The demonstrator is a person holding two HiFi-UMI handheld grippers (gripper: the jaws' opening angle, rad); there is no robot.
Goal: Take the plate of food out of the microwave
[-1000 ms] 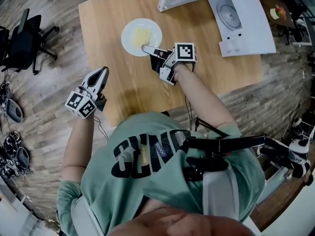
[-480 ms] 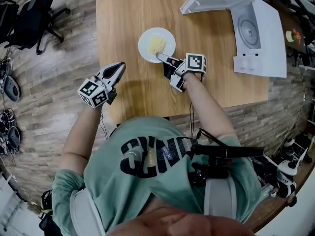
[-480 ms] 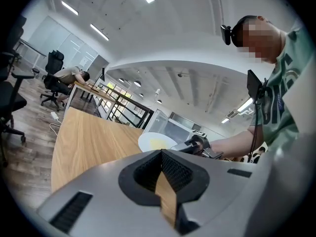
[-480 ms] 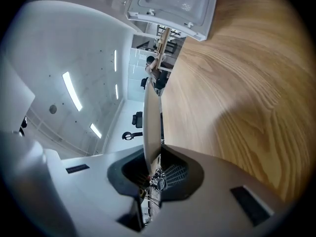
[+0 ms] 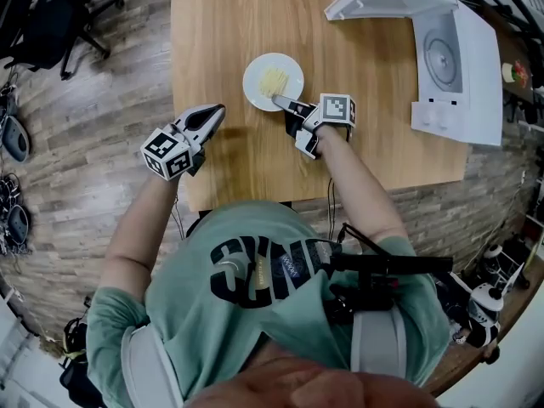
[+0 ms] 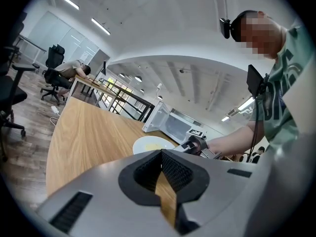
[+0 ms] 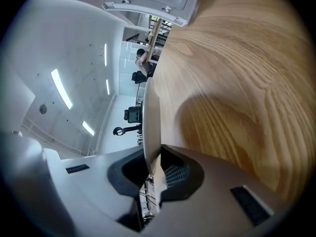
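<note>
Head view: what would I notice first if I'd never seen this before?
Probably the white plate of yellow food in the middle of the wooden table, with the right gripper pinching its near rim. Next, the white microwave at the table's far right corner, its door hanging open. The left gripper hovers shut and empty near the table's left edge.
</note>
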